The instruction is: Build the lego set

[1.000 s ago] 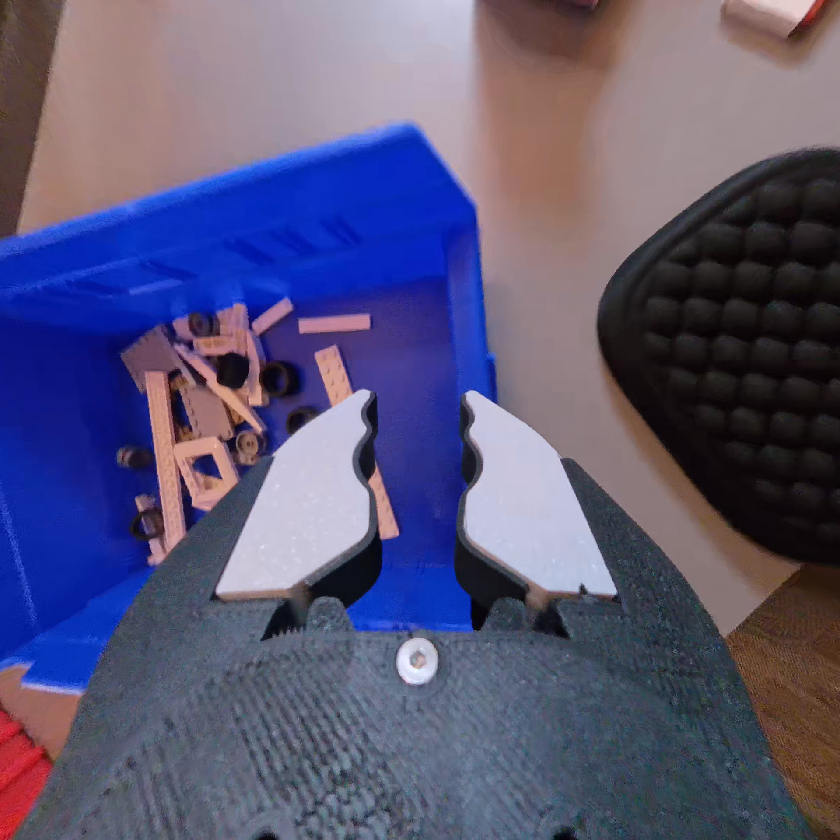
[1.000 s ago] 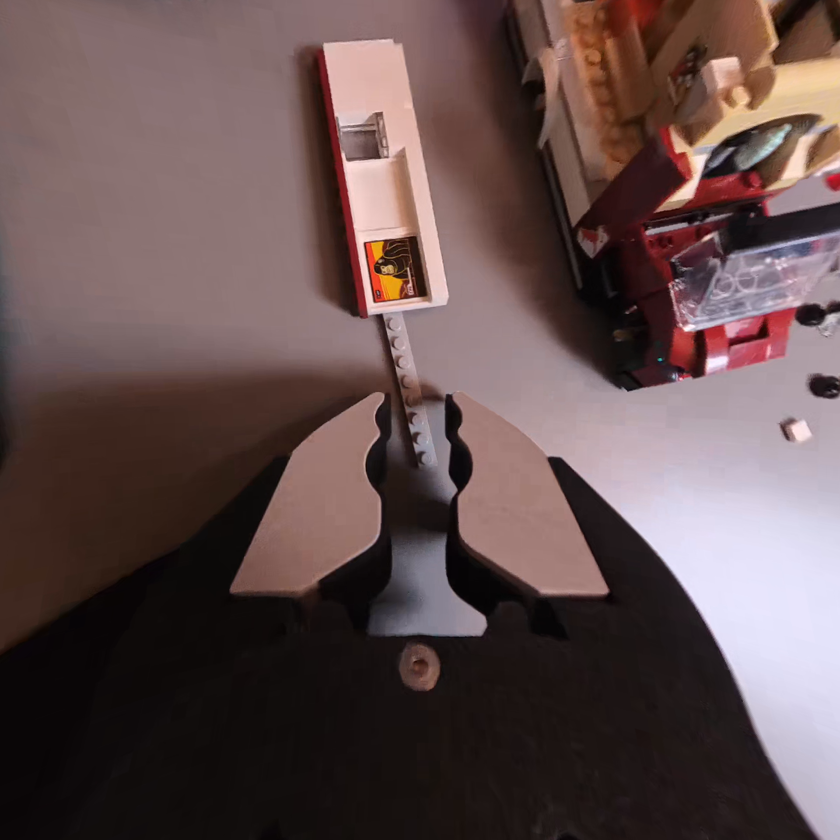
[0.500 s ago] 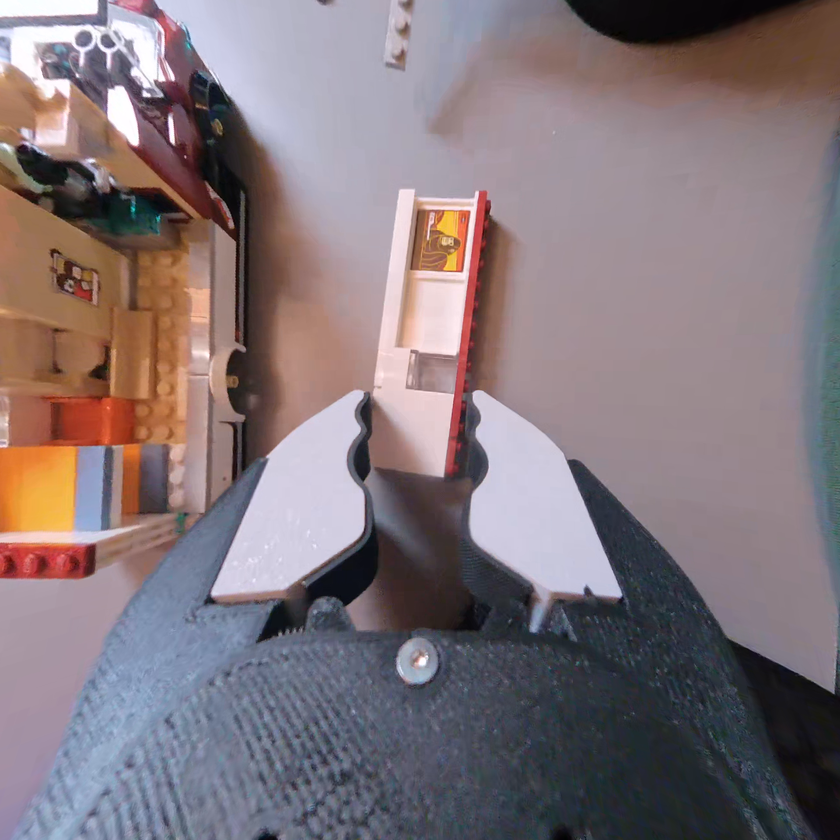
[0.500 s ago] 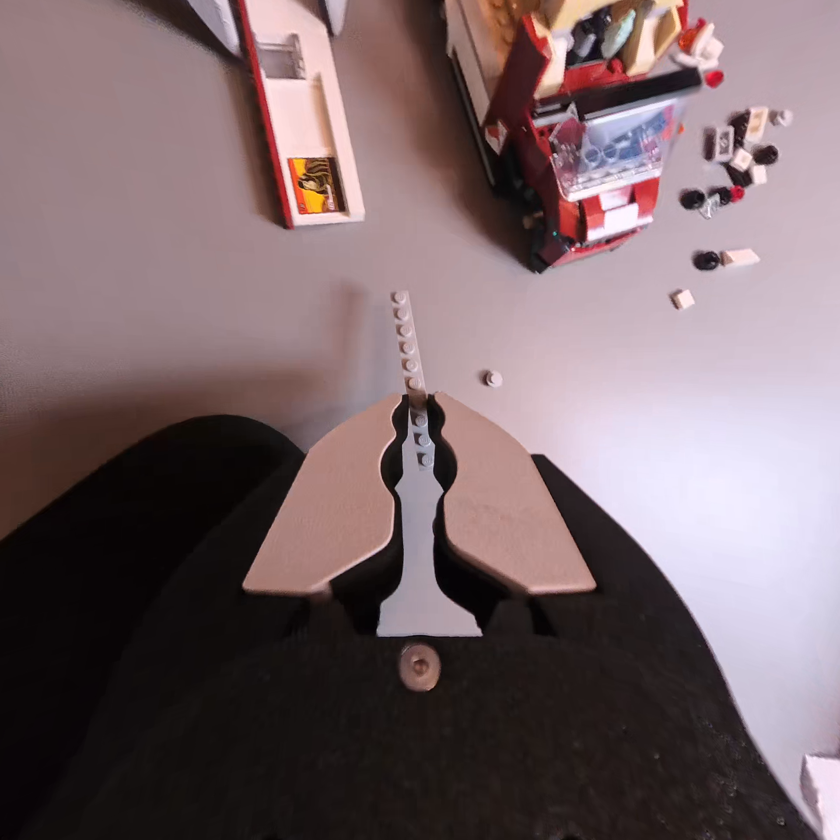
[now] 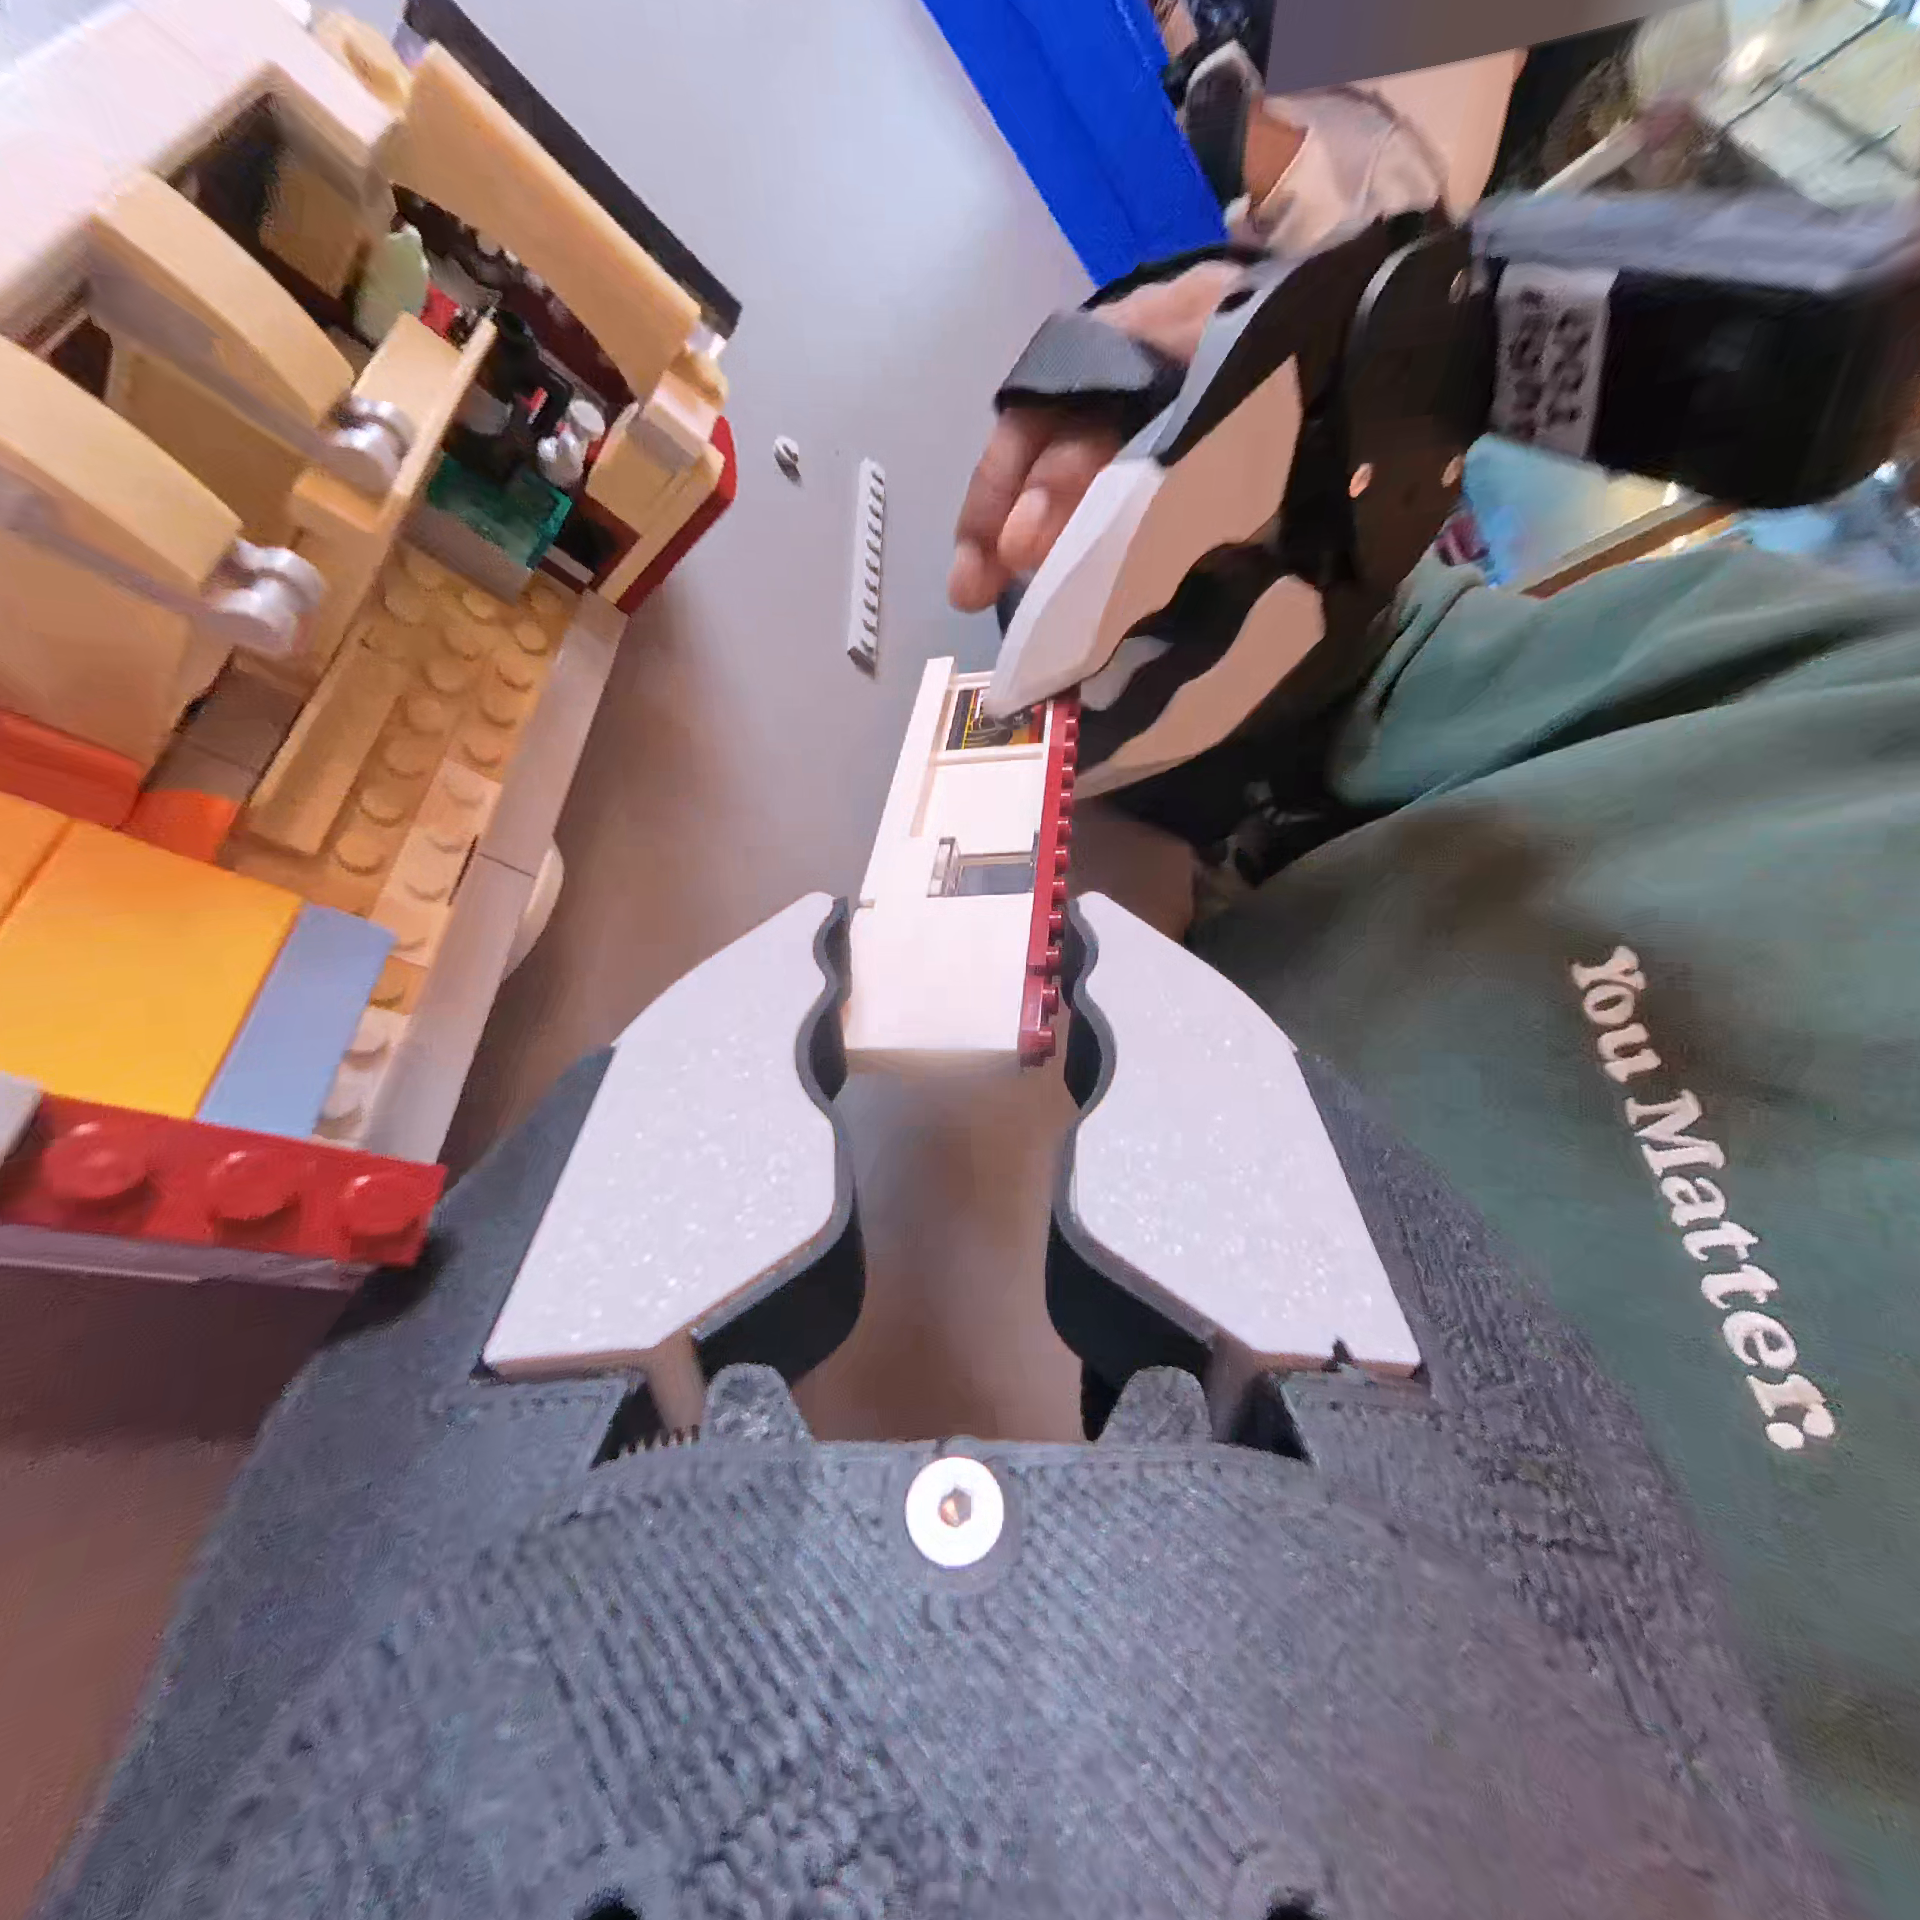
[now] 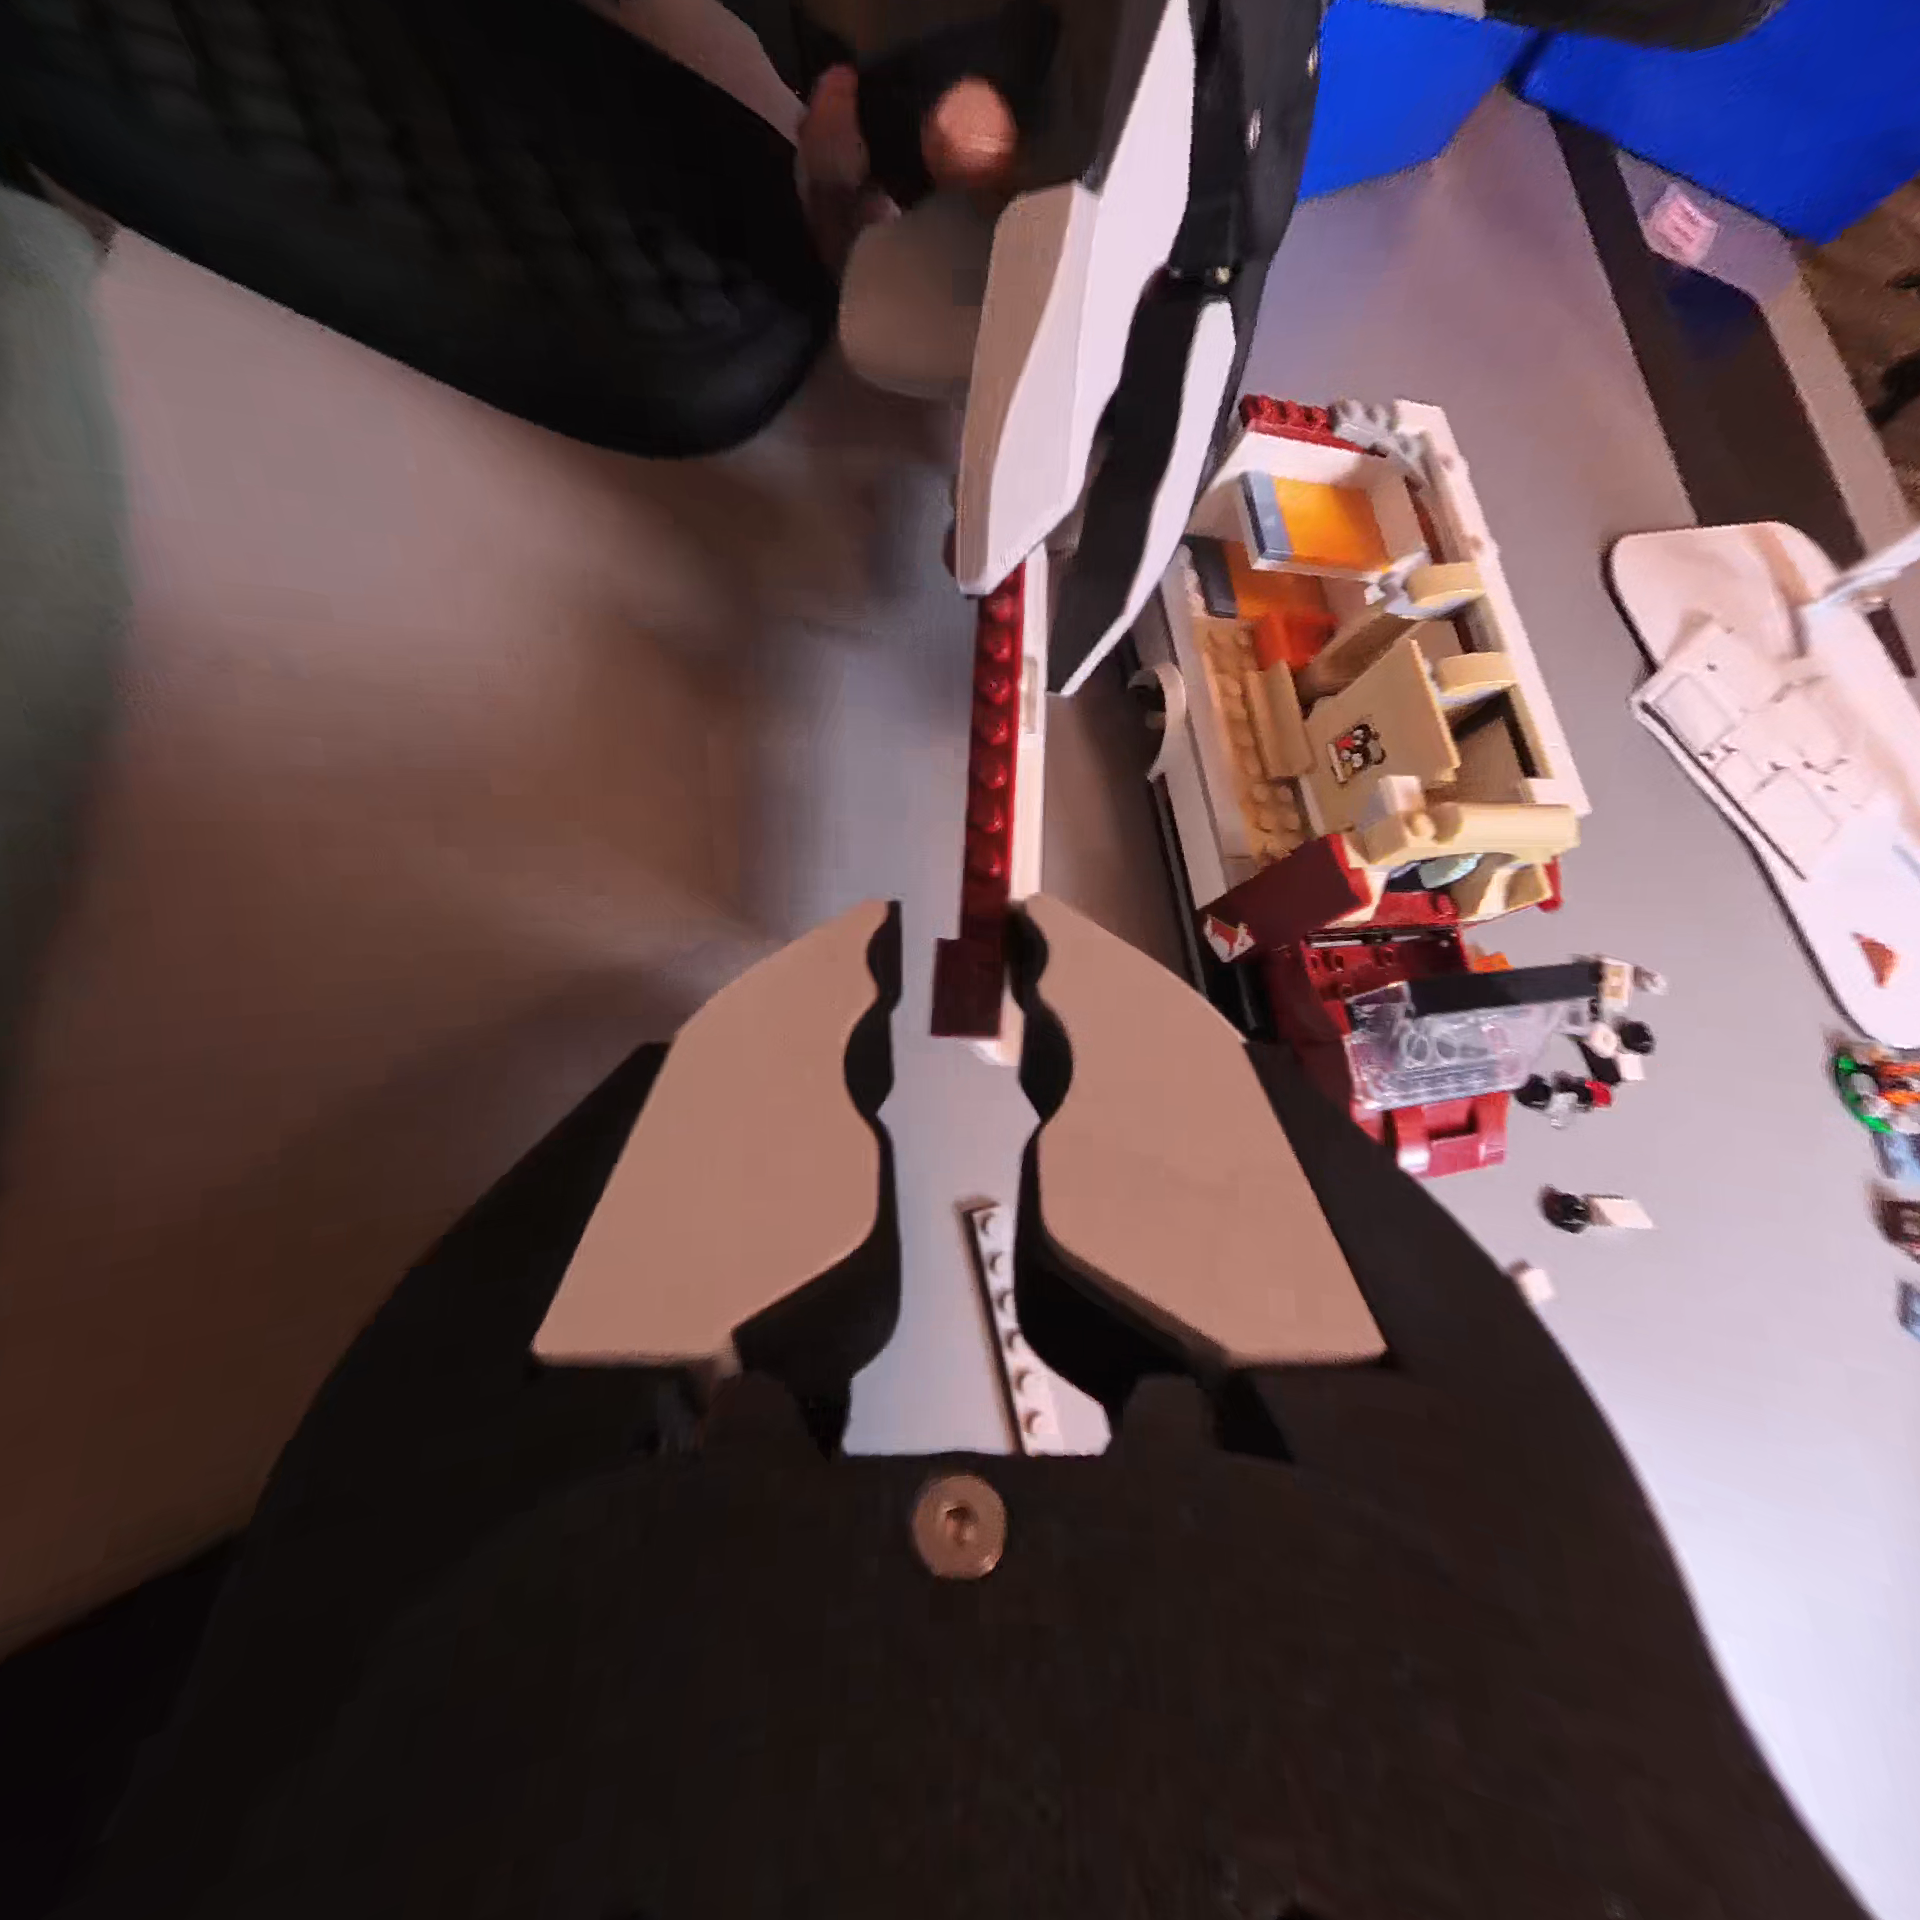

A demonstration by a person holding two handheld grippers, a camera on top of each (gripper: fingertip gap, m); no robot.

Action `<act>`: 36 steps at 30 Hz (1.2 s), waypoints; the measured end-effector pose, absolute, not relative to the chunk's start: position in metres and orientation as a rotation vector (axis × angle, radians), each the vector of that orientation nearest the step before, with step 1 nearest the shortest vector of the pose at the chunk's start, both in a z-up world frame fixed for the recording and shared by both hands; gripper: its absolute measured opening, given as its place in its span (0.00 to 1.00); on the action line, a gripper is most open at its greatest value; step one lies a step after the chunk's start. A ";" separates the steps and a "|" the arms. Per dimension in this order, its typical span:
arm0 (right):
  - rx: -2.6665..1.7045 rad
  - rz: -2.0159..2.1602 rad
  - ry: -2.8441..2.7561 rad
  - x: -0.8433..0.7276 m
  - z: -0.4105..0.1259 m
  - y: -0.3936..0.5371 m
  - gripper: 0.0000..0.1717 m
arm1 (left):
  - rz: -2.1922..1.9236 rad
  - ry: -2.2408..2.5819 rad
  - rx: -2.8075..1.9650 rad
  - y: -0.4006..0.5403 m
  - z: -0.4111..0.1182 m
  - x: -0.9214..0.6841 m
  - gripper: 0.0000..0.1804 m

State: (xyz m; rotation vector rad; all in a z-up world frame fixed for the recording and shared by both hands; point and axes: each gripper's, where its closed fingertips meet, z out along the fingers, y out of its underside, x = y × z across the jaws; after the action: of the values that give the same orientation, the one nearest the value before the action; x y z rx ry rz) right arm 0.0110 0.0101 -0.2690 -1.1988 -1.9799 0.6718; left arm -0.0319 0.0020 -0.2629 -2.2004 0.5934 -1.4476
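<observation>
A long white panel with a dark red studded edge (image 5: pixel 956 790) and a small picture tile is held above the grey table. My left gripper (image 5: pixel 956 935) is shut on its near end, one pad on the white side and one on the red studs. My right gripper (image 6: pixel 956 935) is open around the other end (image 6: pixel 997 748). Its right pad touches the white side, and a gap shows at its left pad. The right gripper (image 5: pixel 1049 717) also shows in the left wrist view at the picture tile, and the left gripper (image 6: pixel 1023 613) in the right wrist view.
A thin grey studded plate (image 6: pixel 1003 1309) lies on the table (image 6: pixel 1558 1558) under my right gripper. A tan, white and red brick vehicle (image 6: pixel 1351 727) stands right of the panel, with small loose pieces (image 6: pixel 1590 1060) and a white roof piece (image 6: pixel 1787 707) beyond. A blue bin (image 6: pixel 1558 104) is behind. The gap from one gripper's tips to the other's is roughly 5 centimetres. Both grippers' tips are roughly 35 centimetres from the white roof piece (image 6: pixel 1787 707).
My left gripper left the blue bin, closed on the panel and raised it. My right gripper let go of the grey plate, now on the table, and moved to the panel's other end.
</observation>
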 end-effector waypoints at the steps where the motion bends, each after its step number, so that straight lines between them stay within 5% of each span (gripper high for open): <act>1: -1.192 0.644 -1.988 0.010 -0.272 0.012 0.08 | -1.446 0.581 -2.196 0.003 -0.262 -0.033 0.22; 6: -1.342 0.734 -2.072 0.016 -0.282 0.019 0.07 | -1.077 0.717 -2.152 0.004 -0.253 -0.053 0.31; 15: -1.574 0.811 -2.057 0.020 -0.292 0.055 0.09 | 0.107 0.583 -2.244 -0.045 -0.198 -0.244 0.29; 21: -1.565 0.801 -1.931 0.025 -0.276 0.068 0.14 | 0.211 0.705 -2.687 -0.105 -0.287 -0.276 0.28; 24: -1.562 0.797 -1.854 0.033 -0.264 0.074 0.14 | 0.401 0.769 -2.745 -0.113 -0.308 -0.293 0.16; 36: -1.589 0.840 -1.658 0.064 -0.252 0.081 0.14 | -0.021 0.765 -2.510 -0.138 -0.205 -0.259 0.16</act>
State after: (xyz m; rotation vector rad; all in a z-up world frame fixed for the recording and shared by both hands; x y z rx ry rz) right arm 0.0639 0.0813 -0.2519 -1.5890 -1.6585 0.8401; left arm -0.2586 -0.1382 -0.2053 -2.5105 0.7654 -0.0207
